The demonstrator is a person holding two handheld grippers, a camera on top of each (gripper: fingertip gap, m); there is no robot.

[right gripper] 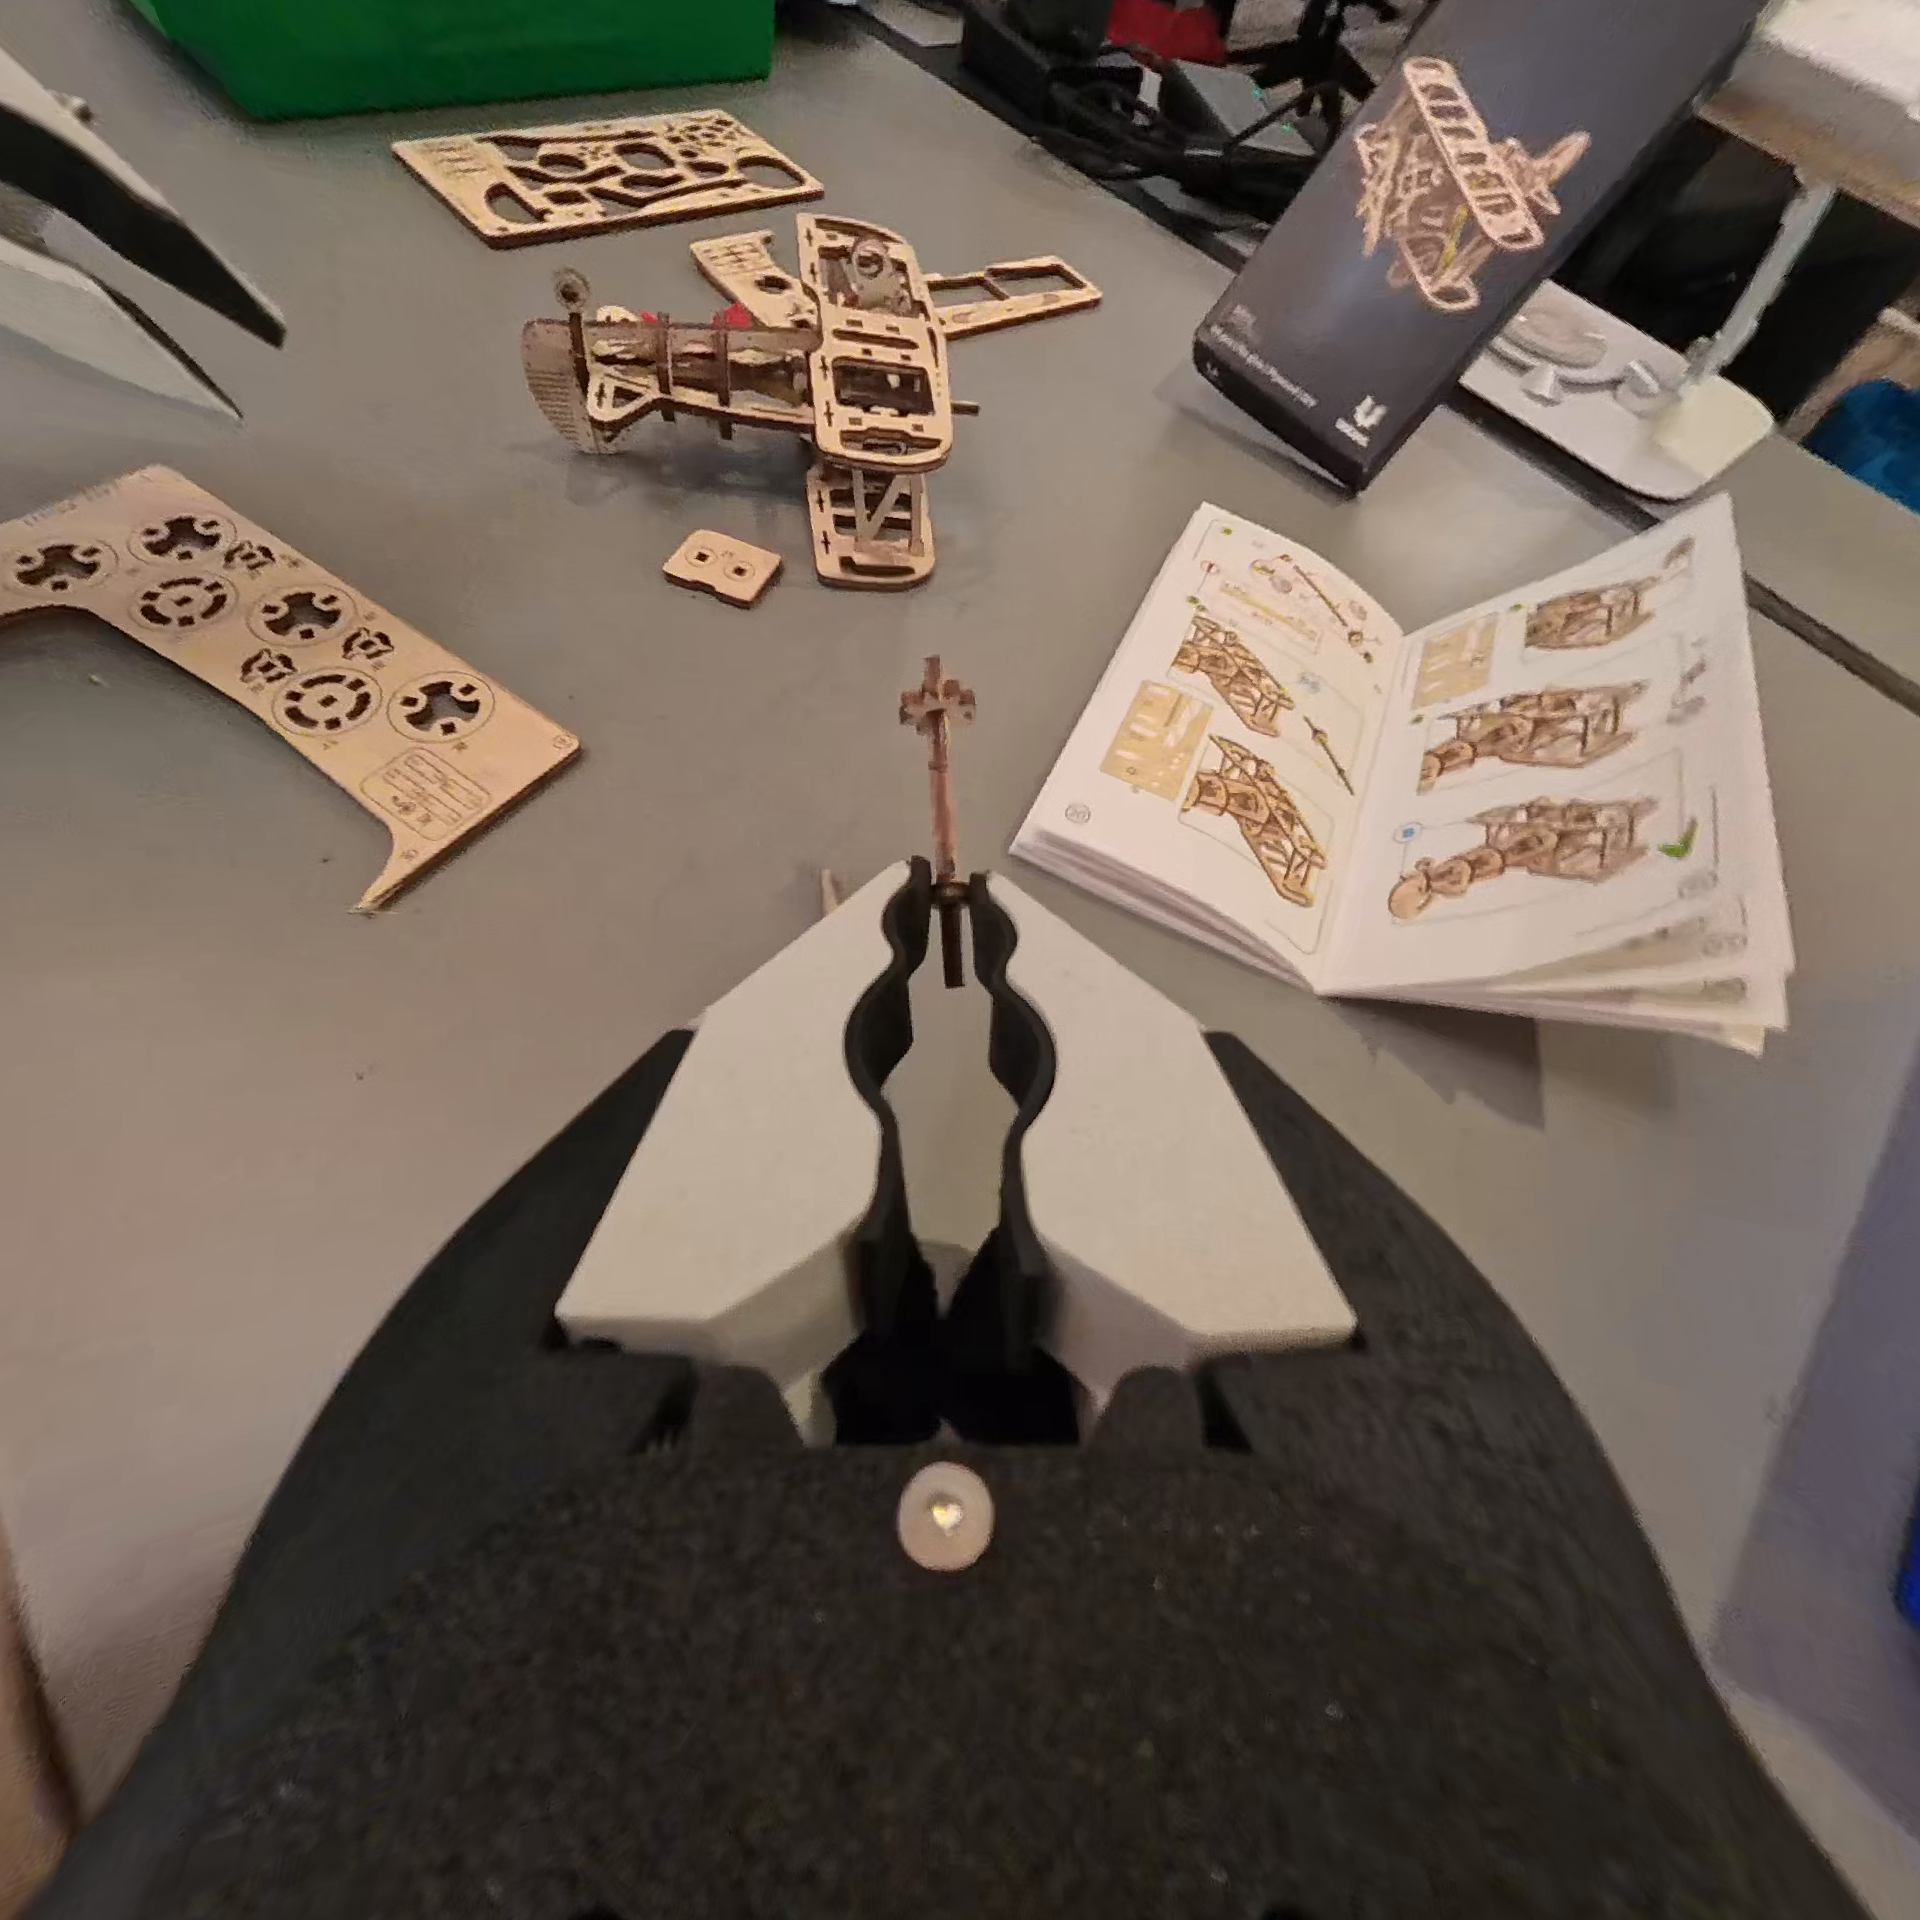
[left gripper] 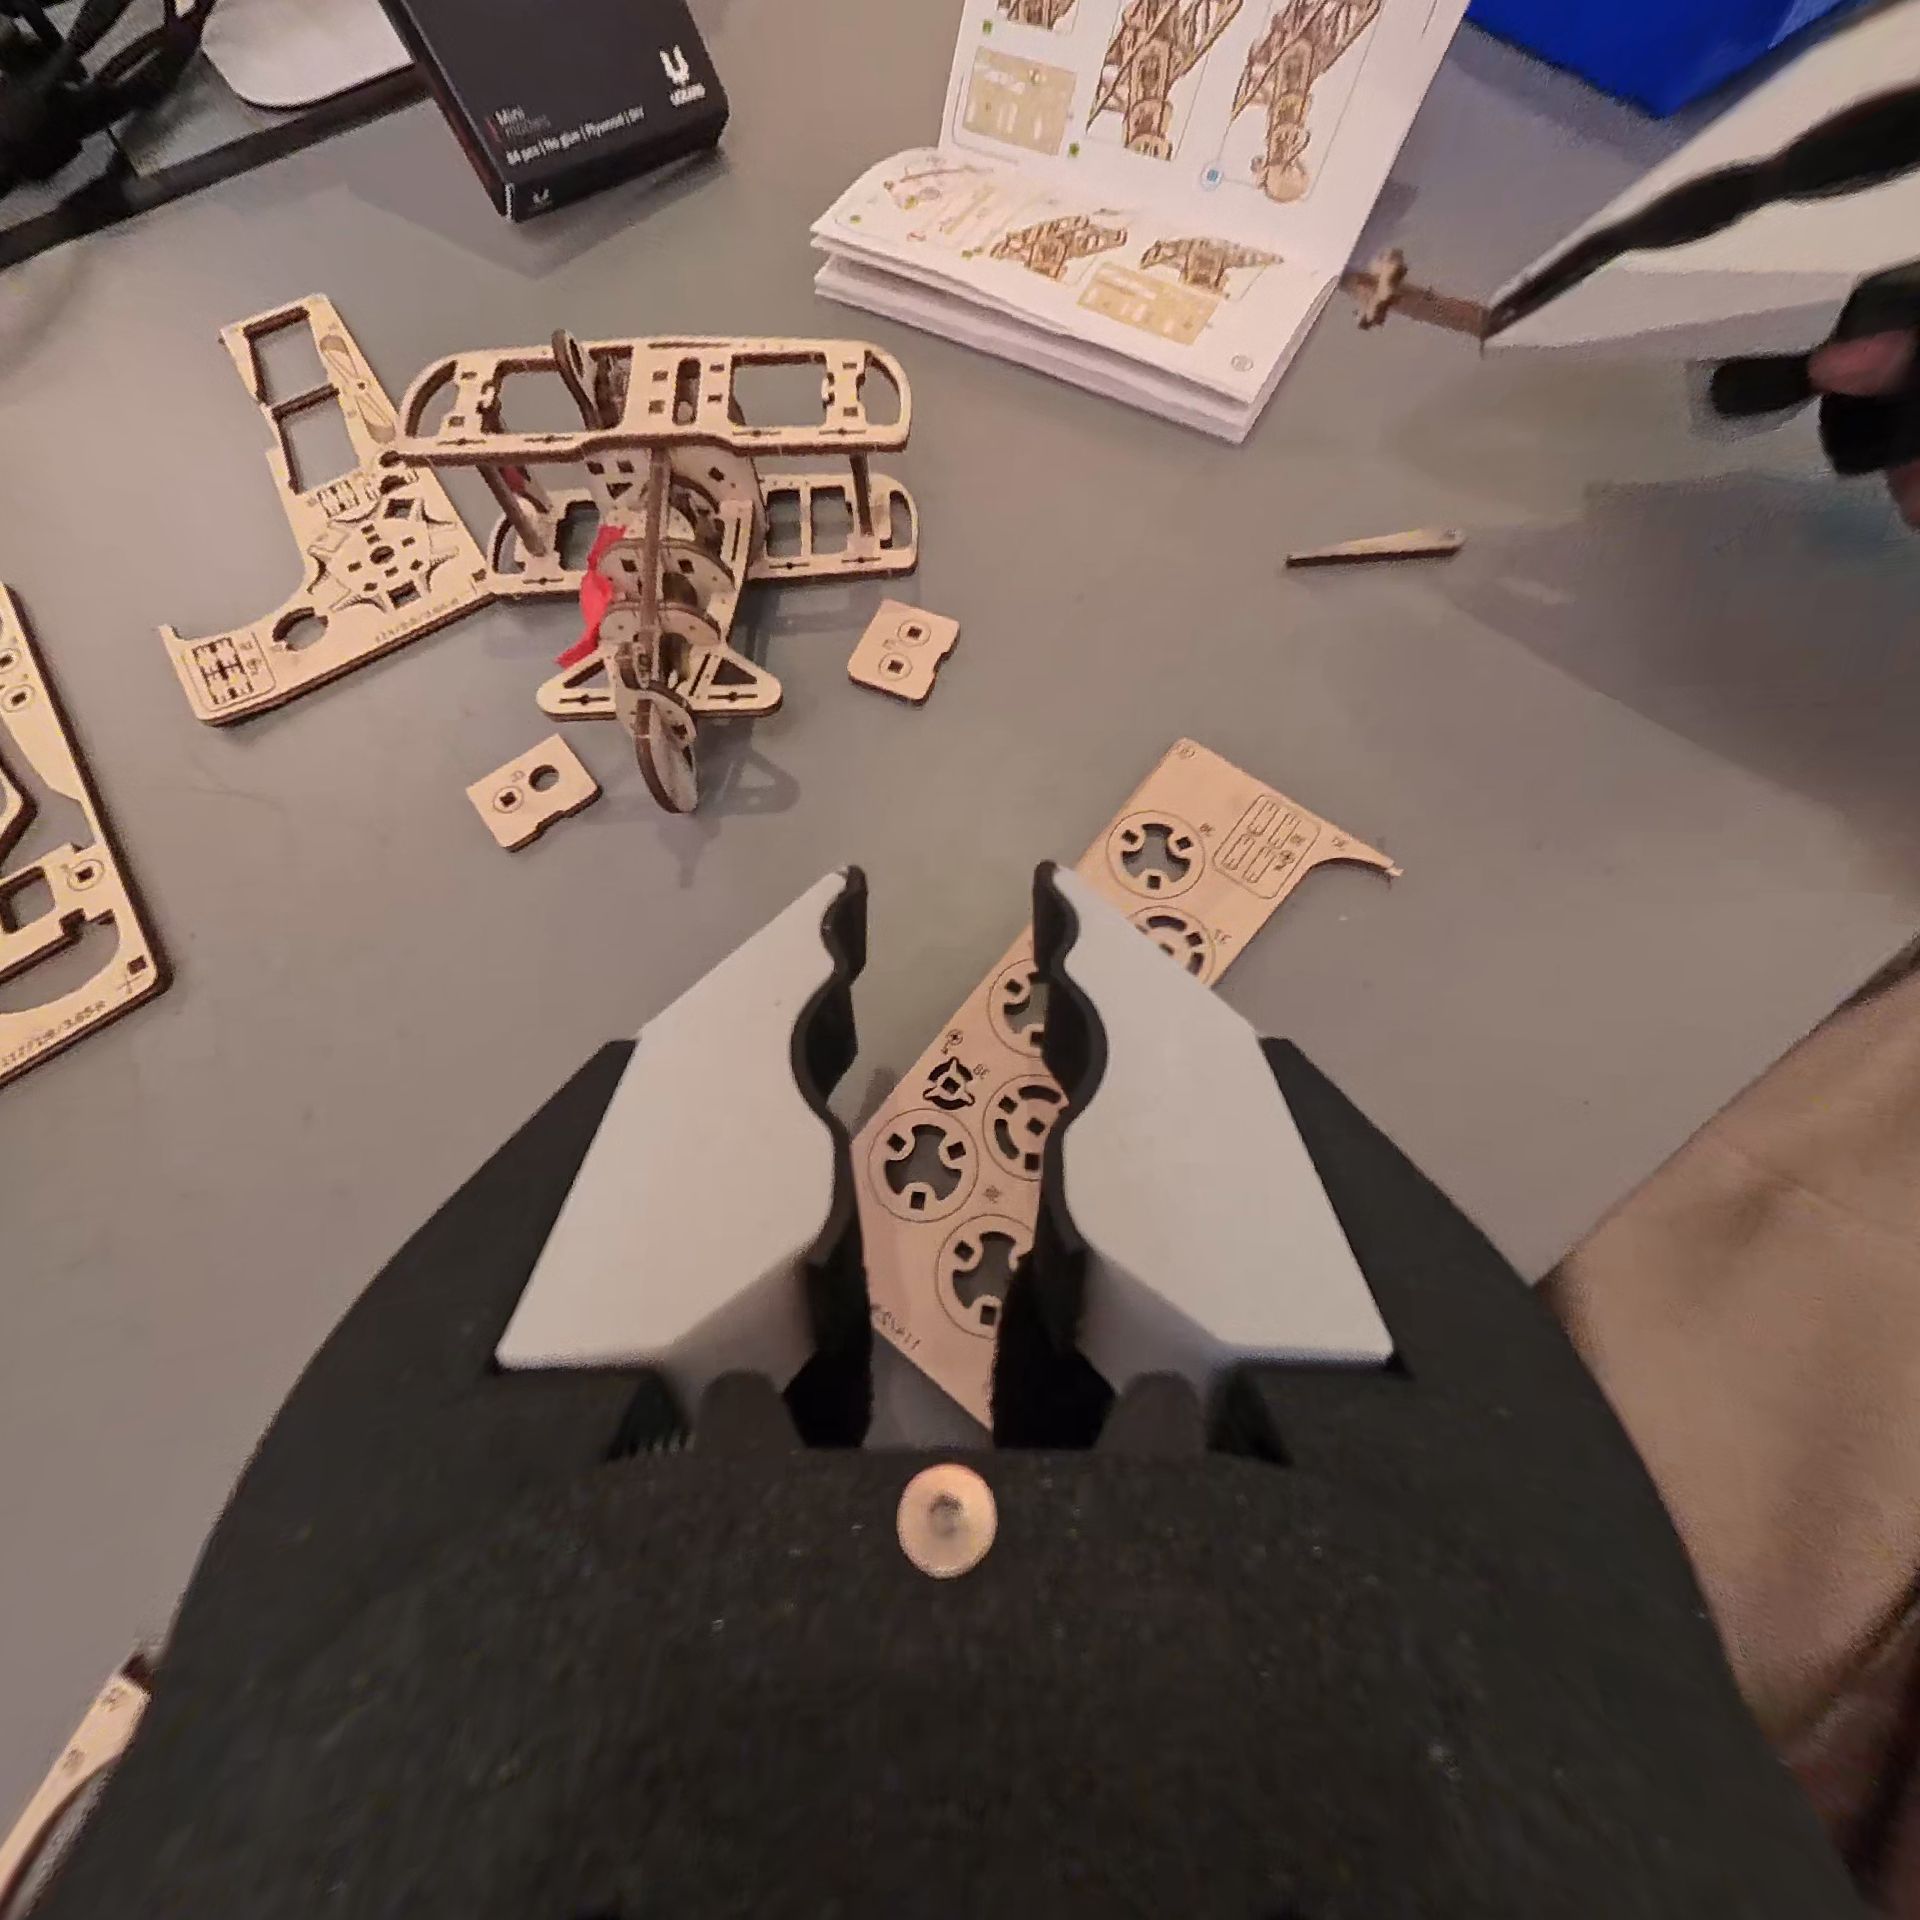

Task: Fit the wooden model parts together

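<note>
- The right gripper [right gripper: 943, 891] pinches a thin wooden rod [right gripper: 941, 769] at its fingertips; the rod points forward and ends in a small cross-shaped piece, held off the grey table [right gripper: 727, 1039].
- The left gripper [left gripper: 948, 883] has its fingers spread apart with nothing between them; it hangs above a wooden sheet of round cut-outs [left gripper: 935, 1153].
- The half-built wooden biplane [left gripper: 649, 540] stands on the table, and the other things are placed from it below.
- Two small square wooden plates lie just beside the biplane: one [left gripper: 902, 652] near its tail on the side toward the booklet, the other [left gripper: 532, 792] near the tail on the opposite side.
- An open instruction booklet [right gripper: 1455, 790] lies well apart from the biplane, on the side of the right gripper.
- A thin wooden sliver [left gripper: 1371, 547] lies between the biplane and the right gripper.
- A dark box [right gripper: 1455, 249] stands beyond the biplane, tilted.
- A punched-out wooden frame [left gripper: 312, 561] lies touching the biplane's wing.
</note>
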